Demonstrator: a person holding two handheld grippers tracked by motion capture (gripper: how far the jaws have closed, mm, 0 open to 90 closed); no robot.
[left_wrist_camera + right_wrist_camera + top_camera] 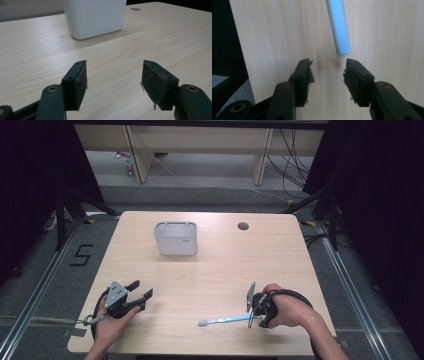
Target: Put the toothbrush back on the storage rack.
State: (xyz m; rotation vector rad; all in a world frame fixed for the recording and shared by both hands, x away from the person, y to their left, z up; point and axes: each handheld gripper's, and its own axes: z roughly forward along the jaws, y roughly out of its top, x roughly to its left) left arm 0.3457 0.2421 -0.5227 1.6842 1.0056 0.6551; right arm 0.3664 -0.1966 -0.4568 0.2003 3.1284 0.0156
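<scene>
Pale wood counter (210, 285) carries a light, stiff, slick blue toothbrush (225, 320) — best pinched mid-handle — while right gripper (327, 72) and left gripper (113, 75) fingers stand apart, empty.

One toothbrush (226, 320), one white container (175, 238), apparently empty.

Lab-style recording bay, pale wooden table (210, 270) at centre, black curtains (380, 195) both sides, loose cables (292, 160) upper right, taped floor number (81, 255) left
</scene>
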